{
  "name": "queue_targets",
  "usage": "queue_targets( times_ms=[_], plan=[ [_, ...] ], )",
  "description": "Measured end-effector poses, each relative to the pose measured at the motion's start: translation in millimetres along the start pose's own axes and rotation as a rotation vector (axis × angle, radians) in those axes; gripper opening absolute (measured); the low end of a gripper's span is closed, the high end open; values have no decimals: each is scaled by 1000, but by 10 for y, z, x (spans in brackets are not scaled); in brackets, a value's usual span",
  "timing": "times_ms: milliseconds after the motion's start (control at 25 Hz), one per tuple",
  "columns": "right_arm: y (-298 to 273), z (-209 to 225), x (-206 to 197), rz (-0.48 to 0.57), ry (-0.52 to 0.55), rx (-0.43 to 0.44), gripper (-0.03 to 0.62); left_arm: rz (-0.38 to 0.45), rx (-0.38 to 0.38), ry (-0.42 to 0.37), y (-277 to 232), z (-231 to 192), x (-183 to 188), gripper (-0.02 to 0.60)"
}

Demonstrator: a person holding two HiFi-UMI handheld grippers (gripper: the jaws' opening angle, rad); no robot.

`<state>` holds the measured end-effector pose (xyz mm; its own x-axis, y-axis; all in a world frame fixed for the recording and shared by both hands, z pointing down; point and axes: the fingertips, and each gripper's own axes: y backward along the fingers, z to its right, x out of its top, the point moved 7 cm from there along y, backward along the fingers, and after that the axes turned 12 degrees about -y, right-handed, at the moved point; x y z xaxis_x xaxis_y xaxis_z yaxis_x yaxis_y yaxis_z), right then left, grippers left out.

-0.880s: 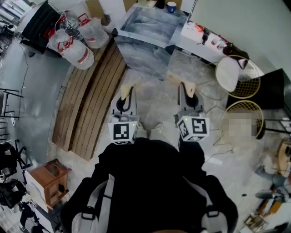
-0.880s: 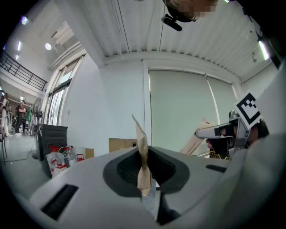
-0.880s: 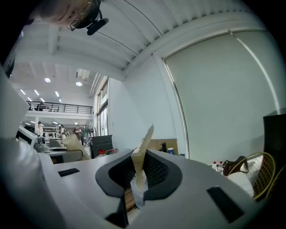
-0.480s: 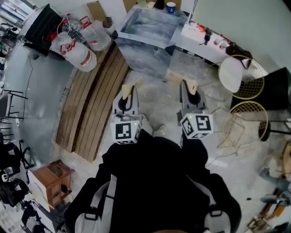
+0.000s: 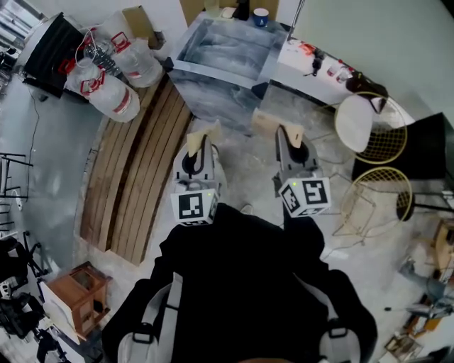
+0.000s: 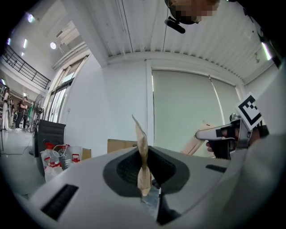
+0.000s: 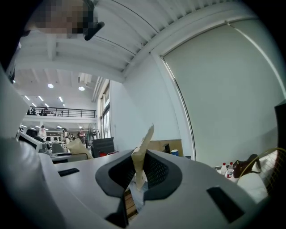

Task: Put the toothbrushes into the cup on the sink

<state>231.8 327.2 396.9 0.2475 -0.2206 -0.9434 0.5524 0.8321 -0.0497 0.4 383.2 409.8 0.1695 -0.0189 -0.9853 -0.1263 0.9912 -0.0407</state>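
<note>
- Pale mottled stone floor [image 5: 245, 174] under you, open hall; you stand facing the sink [image 5: 186, 64].
- Left gripper [image 5: 201, 136]: held level in front of you, tan pads pressed together into one thin strip, nothing between them. Its marker cube [image 5: 194, 206] sits just ahead of your dark jacket.
- Right gripper [image 5: 292, 135]: level too, beside the left one but apart from it. Pads closed on each other, nothing caught in them. Its marker cube [image 5: 305, 196] faces up.
- Both sets of tips point toward the near front edge of the sink block, without touching it.
- Sink: grey marbled basin set in a block of the same stone, ahead of both grippers.
- Cup [image 5: 261, 14]: blue, upright, at the far edge of the sink's counter, near its right corner. Well apart from both grippers.
- Toothbrushes: too small at this range for you to pick out in any view.
- Wooden planks [image 5: 135, 170] lie on the floor to your left, running up to the sink block's left side.
- Water jugs [image 5: 106, 92] with red handles are clustered beyond the planks' far end.
- White shelf [image 5: 312, 74] with small bottles stands right of the sink; wire chairs [image 5: 372, 124] are beside it.
- Small wooden cabinet [image 5: 71, 283] stands at your near left.
</note>
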Motion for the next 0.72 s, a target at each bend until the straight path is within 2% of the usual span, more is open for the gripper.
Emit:
queue_targets(
  times_ms=[320, 520, 720],
  plan=[
    [-1100, 227, -17, 3, 10, -36, 34, 33, -12, 12, -1002, -580, -147, 34],
    [-1947, 362, 107, 9, 10, -61, 34, 37, -21, 21, -1806, -1040, -146, 34],
    [-2674, 422, 372, 18, 16, -99, 34, 30, -70, 19, -2510, -1458, -49, 34]
  ],
)
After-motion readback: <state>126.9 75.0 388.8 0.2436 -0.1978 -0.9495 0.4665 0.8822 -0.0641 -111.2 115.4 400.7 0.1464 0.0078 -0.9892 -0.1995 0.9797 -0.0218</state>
